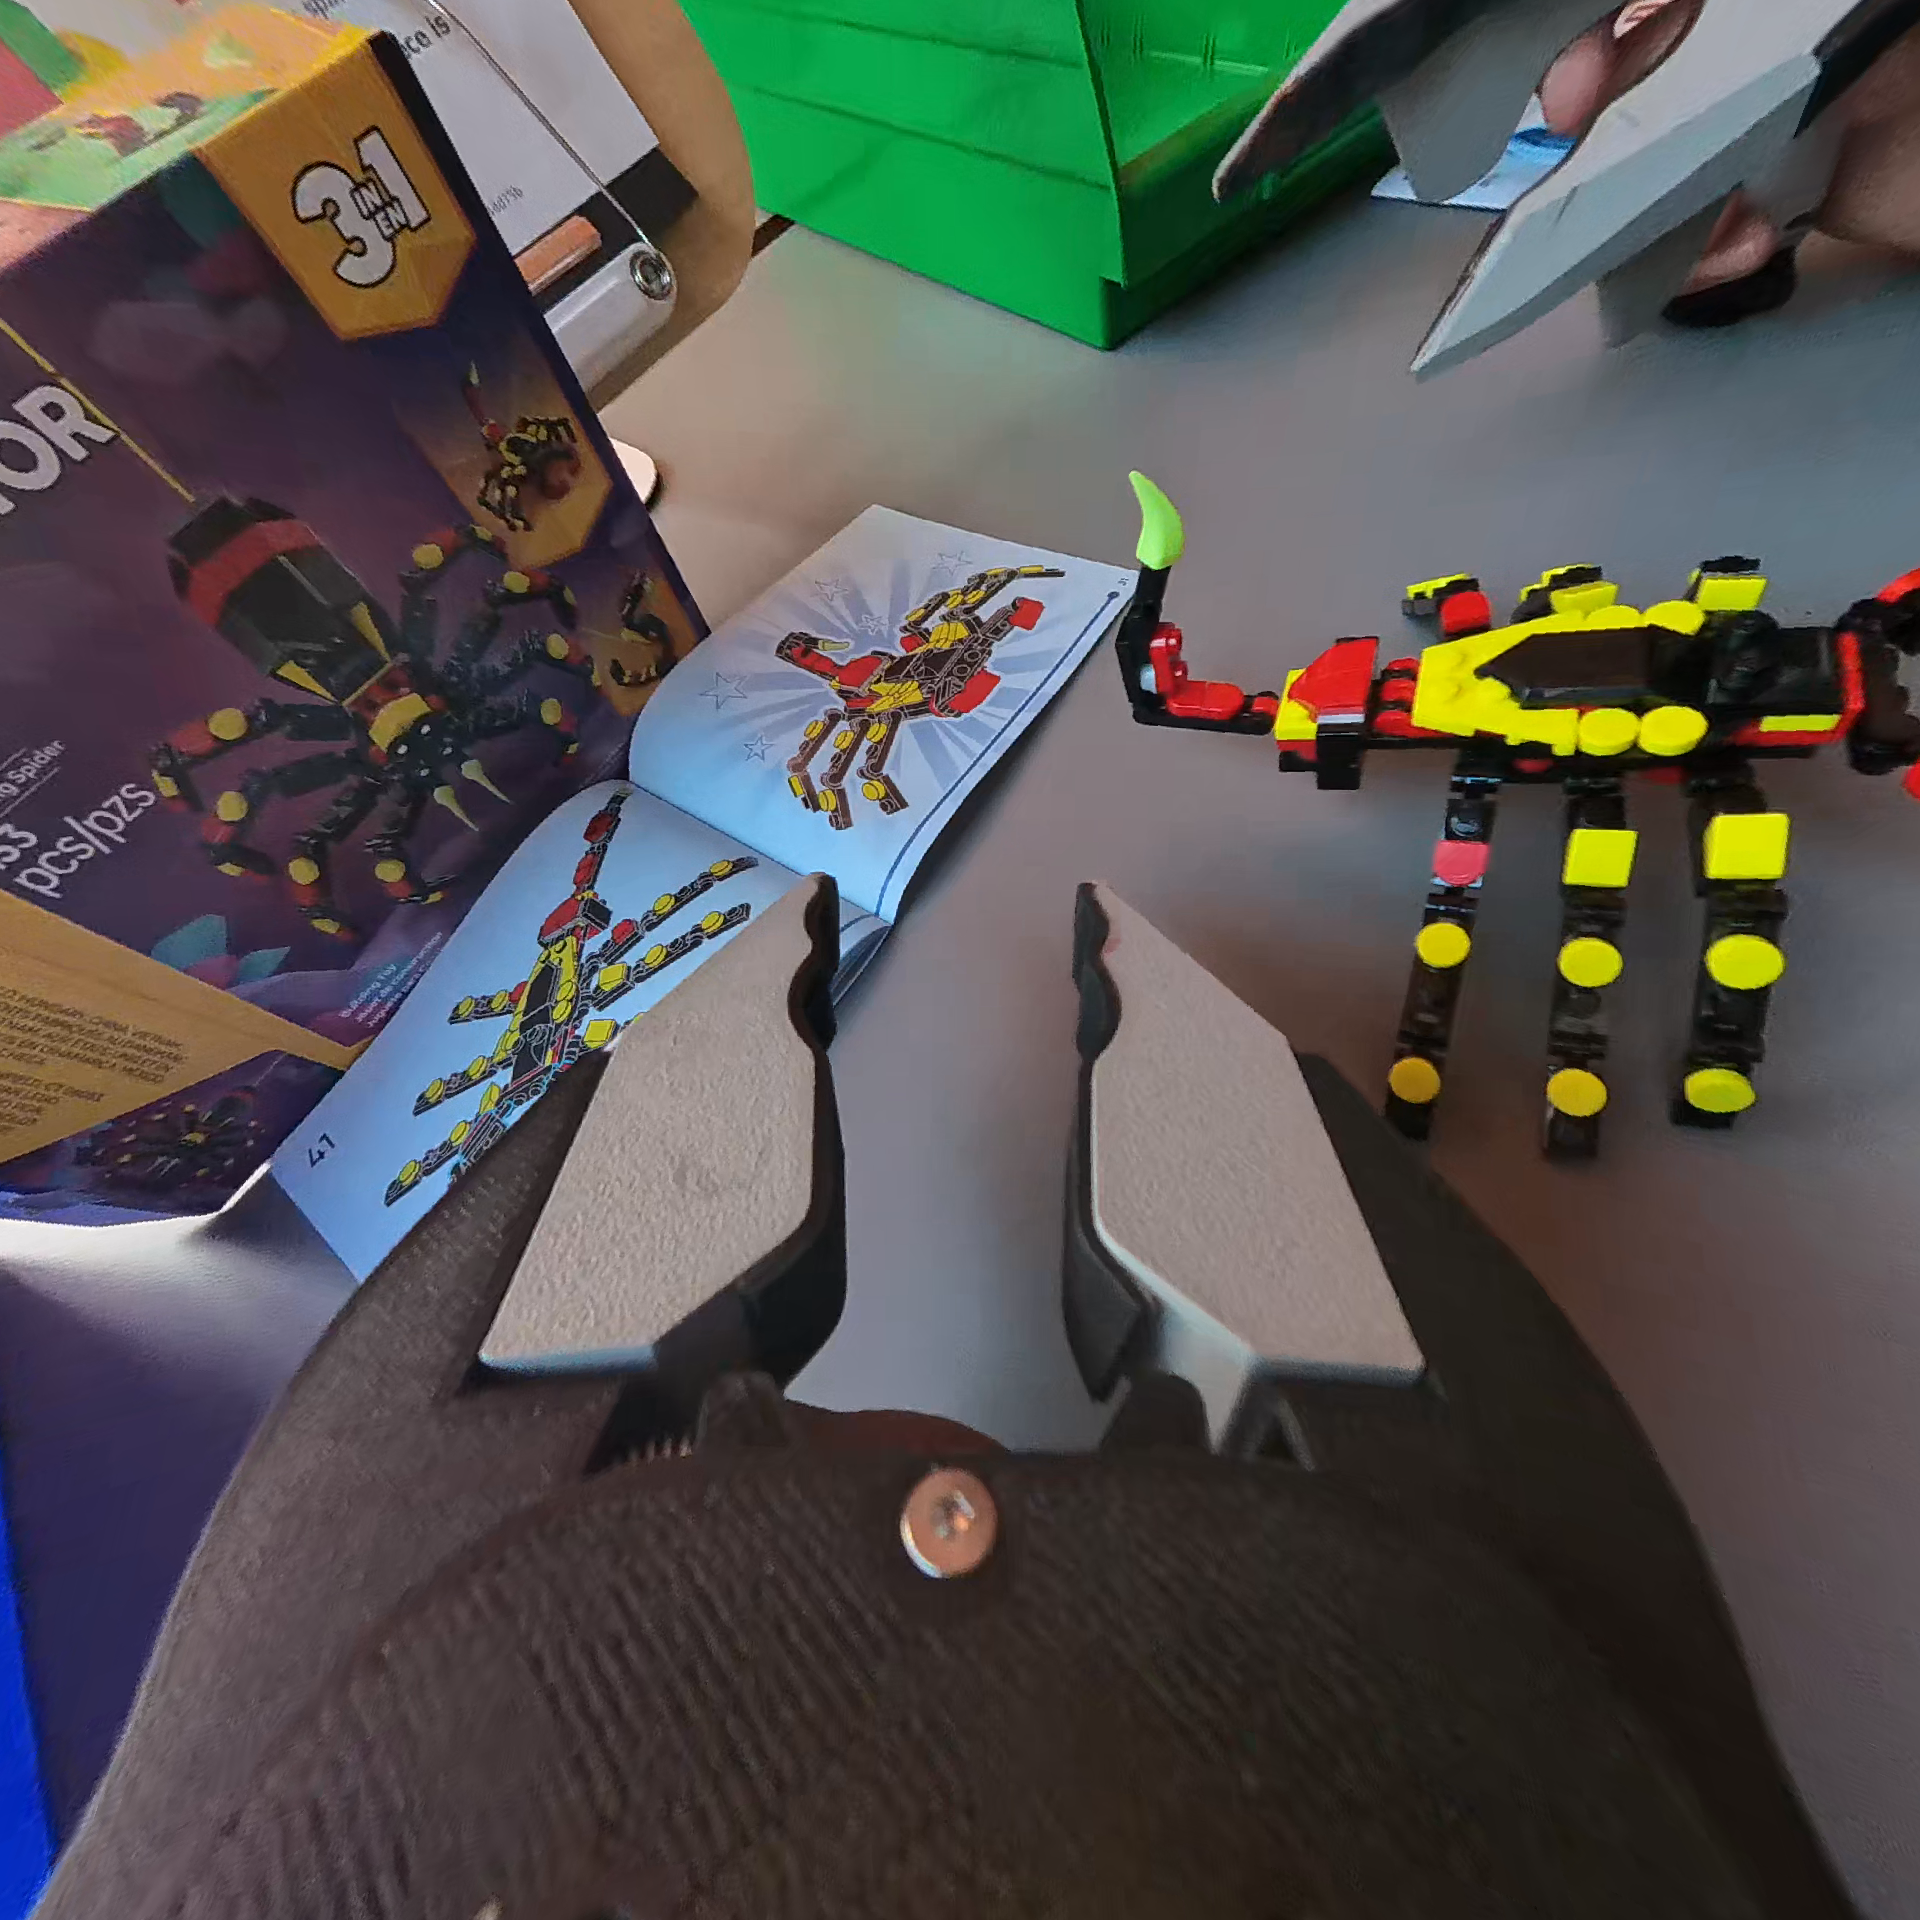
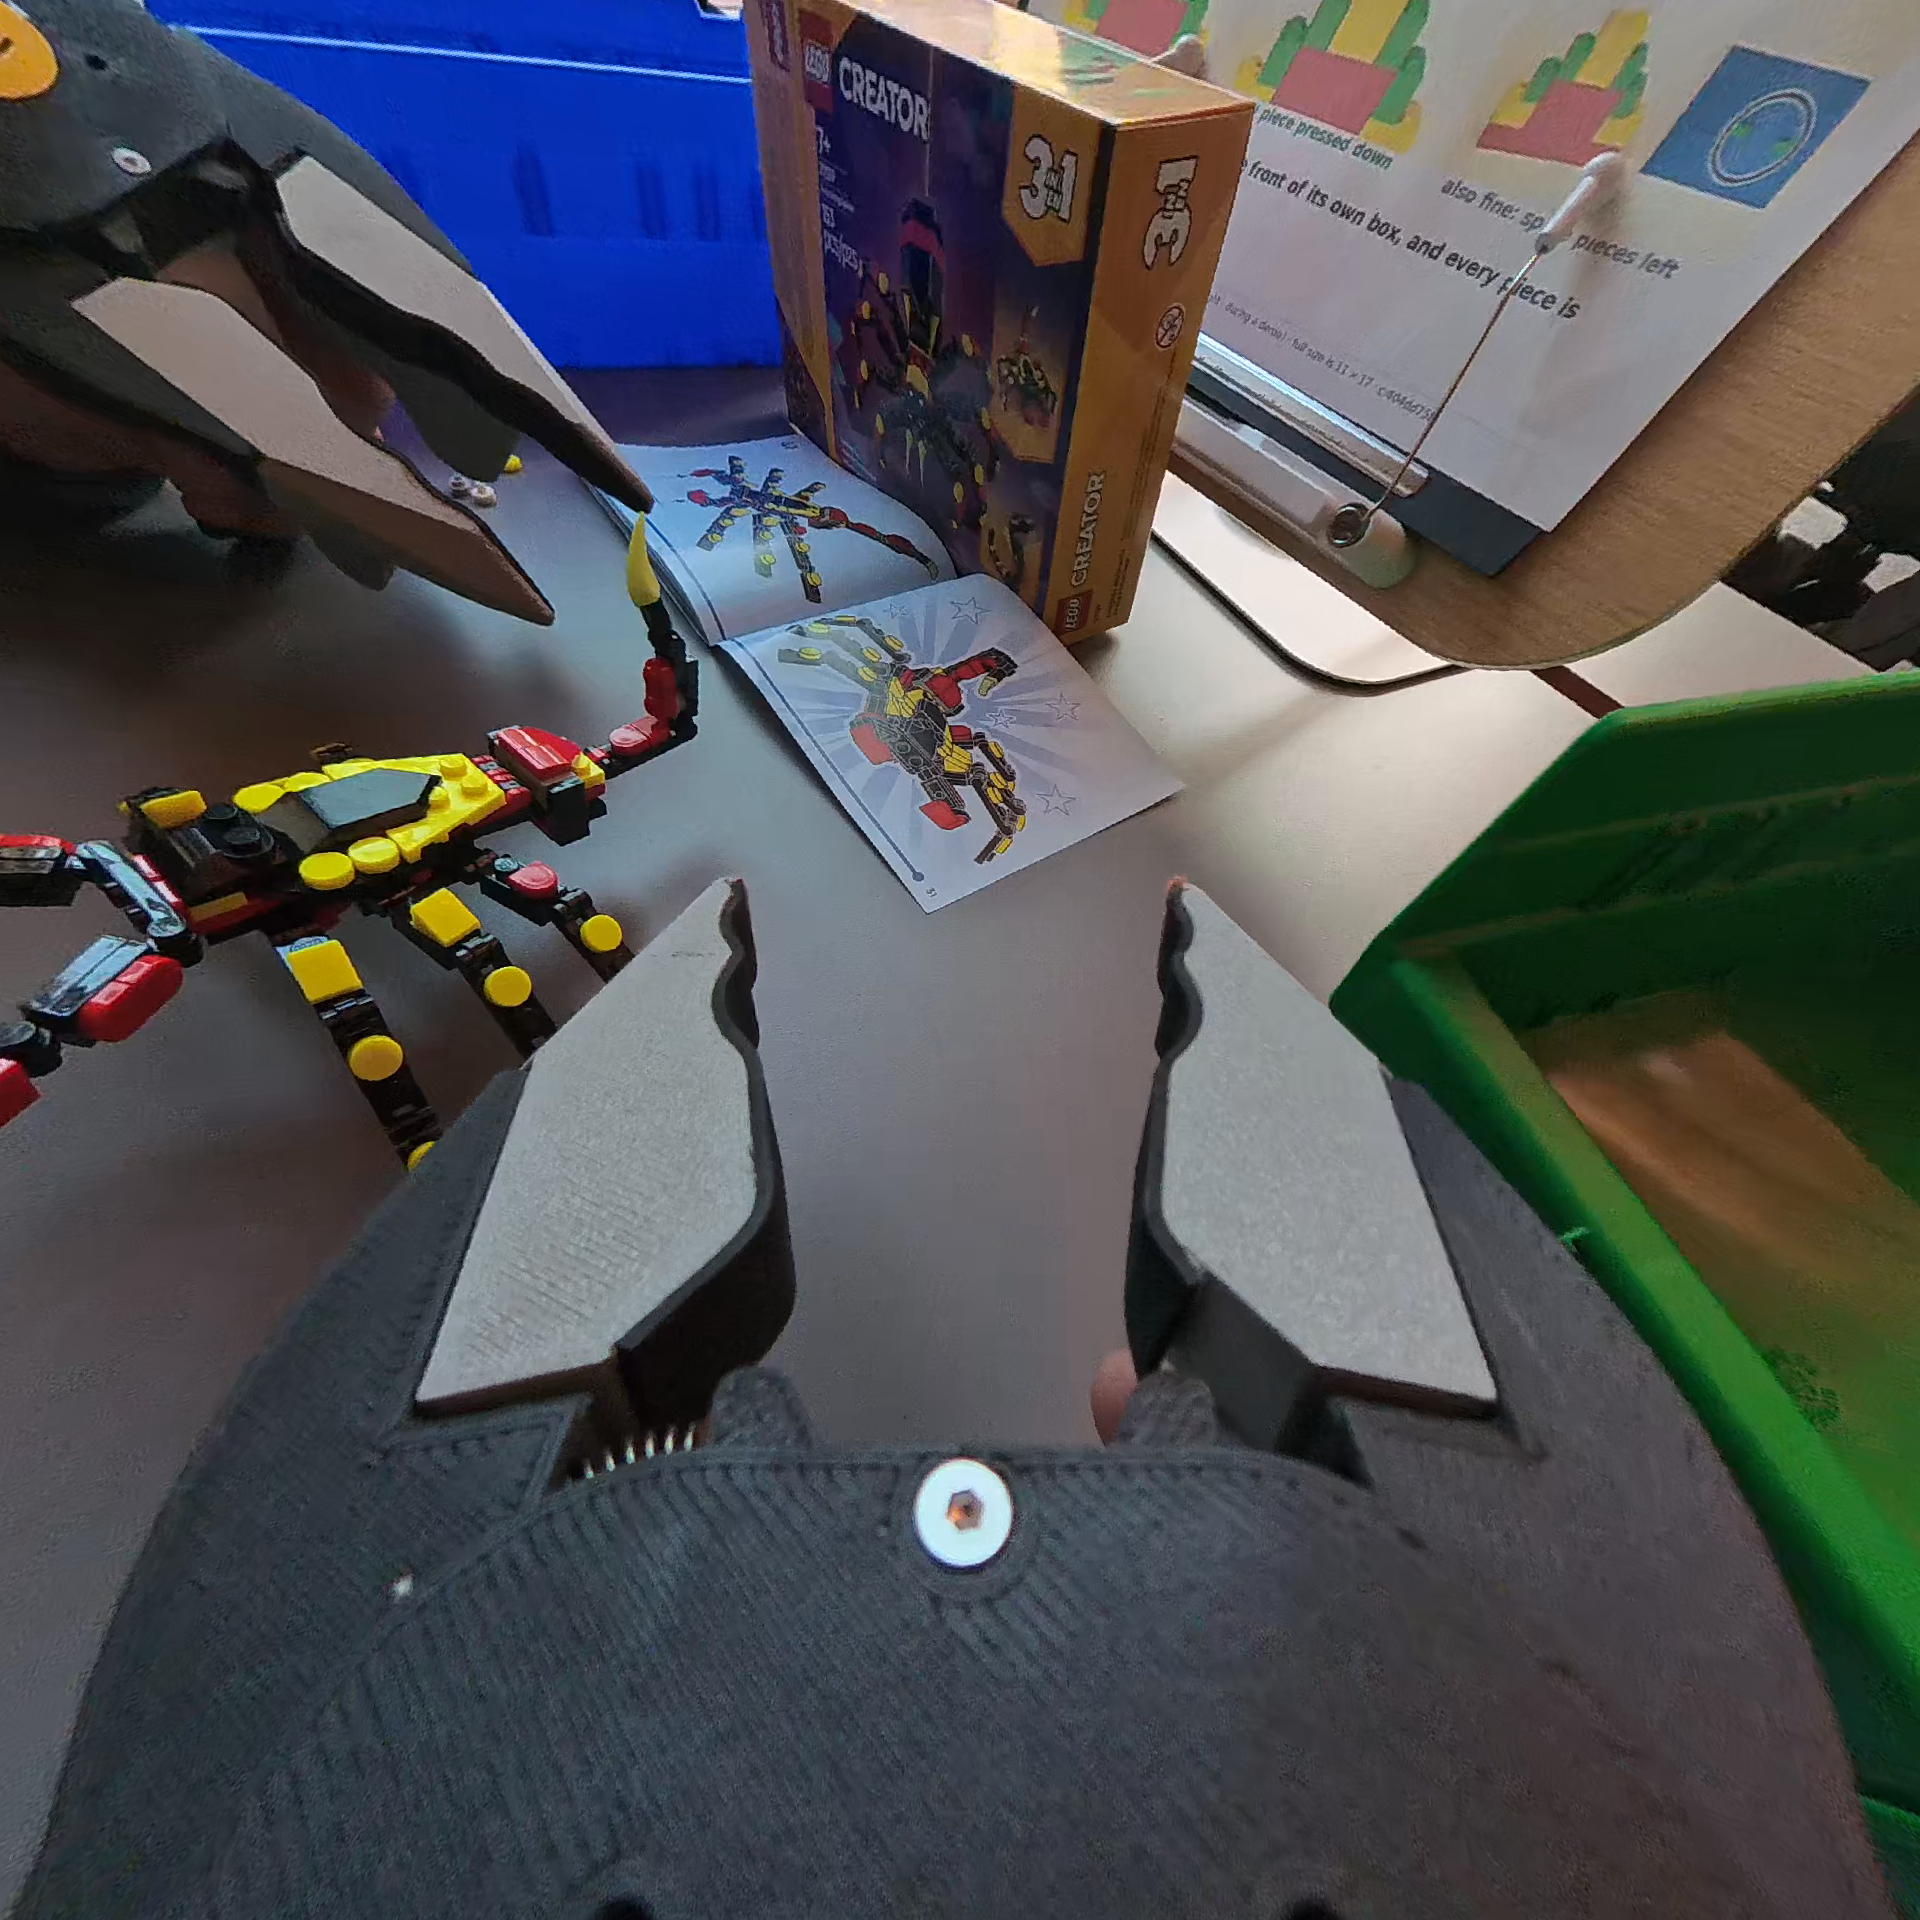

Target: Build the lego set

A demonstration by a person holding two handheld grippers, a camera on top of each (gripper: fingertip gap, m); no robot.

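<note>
A yellow, red and black lego scorpion (image 1: 1558, 707) stands on the grey table, tail with a green stinger (image 1: 1158, 520) raised. It also shows at the left of the right wrist view (image 2: 343, 831). My left gripper (image 1: 951, 894) is open and empty, low over the table to the left of the scorpion. My right gripper (image 2: 951, 894) is open and empty, to the right of the scorpion's legs. The open instruction booklet (image 1: 883, 707) lies flat between the scorpion and the set's box (image 1: 281, 623). The other gripper (image 2: 312, 374) shows beyond the scorpion in the right wrist view.
A green bin (image 2: 1683, 1091) stands close at my right gripper's right, also at the back in the left wrist view (image 1: 987, 156). A blue bin (image 2: 499, 177) stands behind the box. A wooden stand with a printed sheet (image 2: 1558, 291) is at the back right.
</note>
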